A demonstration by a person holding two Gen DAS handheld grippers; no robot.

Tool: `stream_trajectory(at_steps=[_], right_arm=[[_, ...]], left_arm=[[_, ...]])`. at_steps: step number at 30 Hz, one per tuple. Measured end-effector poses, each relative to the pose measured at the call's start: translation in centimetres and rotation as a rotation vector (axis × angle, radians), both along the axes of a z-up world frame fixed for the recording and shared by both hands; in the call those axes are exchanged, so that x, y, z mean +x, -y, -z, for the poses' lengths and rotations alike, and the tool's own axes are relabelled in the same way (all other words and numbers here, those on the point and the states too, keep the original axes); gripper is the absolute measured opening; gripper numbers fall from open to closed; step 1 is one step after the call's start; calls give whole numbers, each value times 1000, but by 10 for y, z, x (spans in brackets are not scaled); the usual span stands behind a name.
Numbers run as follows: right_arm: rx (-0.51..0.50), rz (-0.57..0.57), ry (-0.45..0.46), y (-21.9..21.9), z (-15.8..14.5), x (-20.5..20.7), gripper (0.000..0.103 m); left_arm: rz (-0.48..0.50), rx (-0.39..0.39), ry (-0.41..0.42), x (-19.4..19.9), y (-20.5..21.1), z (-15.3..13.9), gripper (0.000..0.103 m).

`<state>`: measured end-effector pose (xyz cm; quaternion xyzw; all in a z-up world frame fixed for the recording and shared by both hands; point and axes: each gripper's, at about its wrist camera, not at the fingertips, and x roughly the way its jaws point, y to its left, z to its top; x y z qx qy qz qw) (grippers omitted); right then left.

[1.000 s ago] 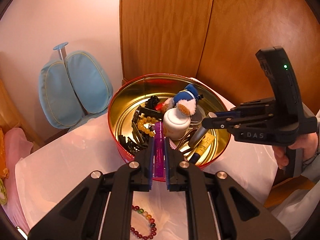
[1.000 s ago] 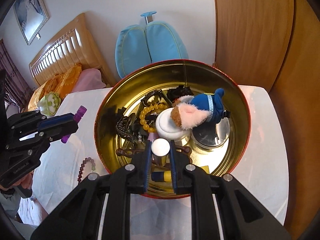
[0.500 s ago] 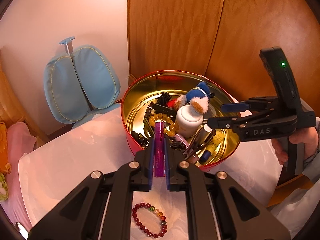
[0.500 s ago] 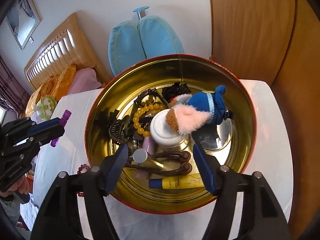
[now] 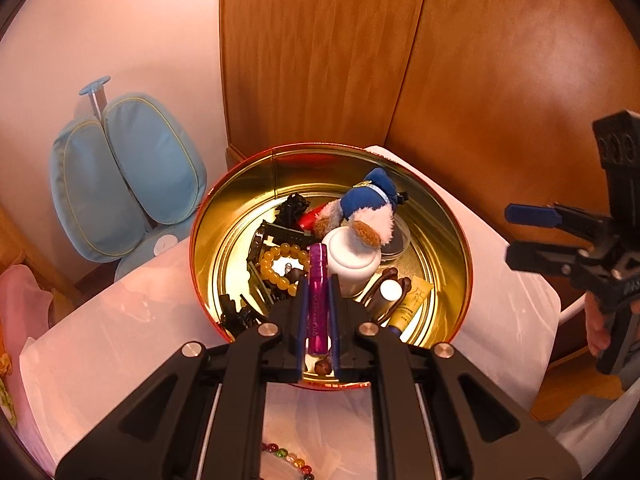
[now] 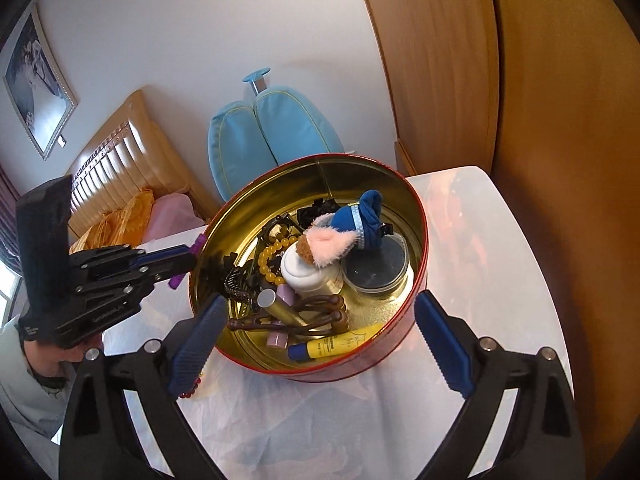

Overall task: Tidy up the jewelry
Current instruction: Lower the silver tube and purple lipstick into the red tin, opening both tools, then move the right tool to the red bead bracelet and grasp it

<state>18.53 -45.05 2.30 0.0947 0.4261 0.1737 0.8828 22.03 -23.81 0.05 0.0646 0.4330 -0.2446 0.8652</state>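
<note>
A round red tin (image 5: 448, 216) with a gold inside (image 6: 416, 216) stands on the white table. It holds a yellow bead bracelet (image 5: 280, 264), a white jar (image 5: 352, 260), a blue plush toy (image 6: 360, 220), hair clips and tubes. My left gripper (image 5: 318, 292) is shut on a purple tube (image 5: 318, 300) at the tin's near rim; it also shows in the right wrist view (image 6: 176, 260). My right gripper (image 6: 320, 336) is open and empty, drawn back from the tin, and shows in the left wrist view (image 5: 532, 232). A red bead bracelet (image 5: 288, 456) lies on the table.
A blue cushioned chair back (image 6: 272, 136) stands beyond the table. Wooden wardrobe doors (image 5: 360, 60) rise behind the tin. A bed with a tan headboard (image 6: 116, 152) lies at the left. The table's edge (image 6: 548, 280) runs close at the right.
My right gripper let go of a silver-capped tube in the tin, opened wide and pulled back. My left gripper, still holding the purple tube, moved in to the tin's rim.
</note>
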Motion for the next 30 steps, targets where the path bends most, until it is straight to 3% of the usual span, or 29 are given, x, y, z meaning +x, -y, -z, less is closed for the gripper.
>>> stream_trajectory(at_steps=[7,13,16,17,18,21,24,30], right_arm=[[-7,20,3,0,0,-12,95],[-5,52,-6,5,2,-16,95],[-2,61,-17,7,5,-15,95],[-2,62,-18,7,5,-15,95],[-3,62,-19,8,5,-14,95],[-5,55,-20,5,5,-13,95],[-8,37,-16,0,4,-12,95],[6,-54,12,-19,-4,-12,95]], left_arm=[[-19,92,-150,61,19,37,10],[19,198,-215,78,37,66,10],[19,184,-240,78,38,72,12],[18,180,-241,77,38,72,19],[17,176,-238,76,35,70,36],[-5,166,-177,67,28,60,63],[-15,108,-132,54,19,41,68],[-92,87,-14,8,-11,2,75]])
